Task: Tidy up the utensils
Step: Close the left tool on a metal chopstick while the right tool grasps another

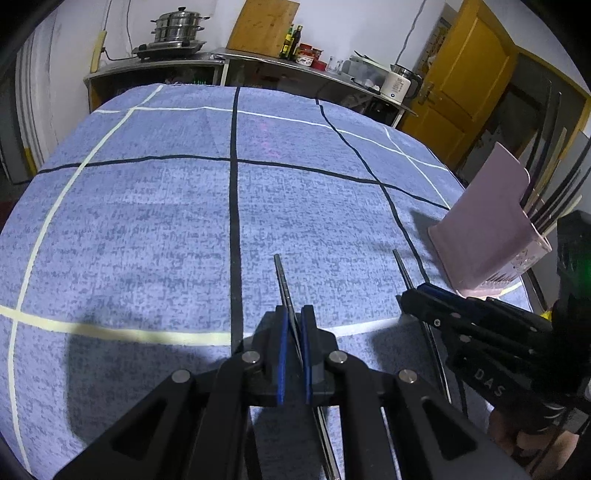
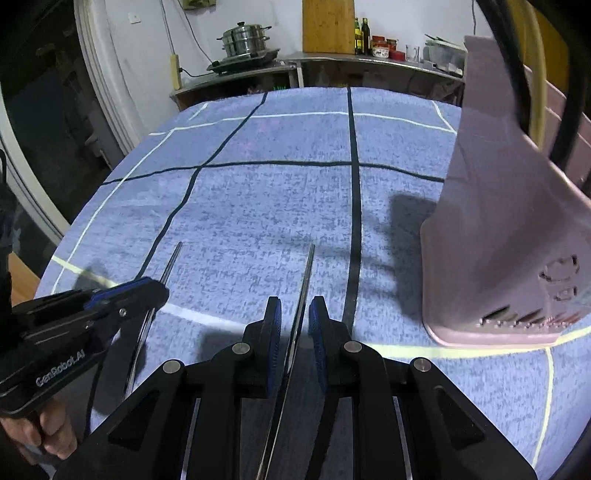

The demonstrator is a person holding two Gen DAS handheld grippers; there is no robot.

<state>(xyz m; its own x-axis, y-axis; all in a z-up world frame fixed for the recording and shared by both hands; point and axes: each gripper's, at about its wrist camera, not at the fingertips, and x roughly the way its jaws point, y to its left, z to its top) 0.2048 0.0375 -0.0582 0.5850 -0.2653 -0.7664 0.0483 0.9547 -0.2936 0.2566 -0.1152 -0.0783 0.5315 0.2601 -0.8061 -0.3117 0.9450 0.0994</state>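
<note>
Two dark metal chopsticks lie on the blue cloth. My left gripper point(image 1: 294, 314) is shut on one chopstick point(image 1: 282, 278), whose tip points away from me. My right gripper point(image 2: 295, 308) straddles the other chopstick point(image 2: 306, 273) with a small gap on each side of it. In the left wrist view the right gripper point(image 1: 415, 295) sits at the right over that chopstick point(image 1: 402, 267). In the right wrist view the left gripper point(image 2: 147, 286) sits at the left on its chopstick point(image 2: 170, 264). A pink utensil holder point(image 1: 487, 225) with several chopsticks stands at the right; it also shows in the right wrist view point(image 2: 506, 221).
The table has a blue cloth point(image 1: 147, 229) with black and pale grid lines. Behind it a steel counter point(image 1: 258, 59) carries a steamer pot point(image 1: 179, 27), a wooden board, bottles and a kettle point(image 1: 399, 83). A yellow door point(image 1: 469, 81) is at the back right.
</note>
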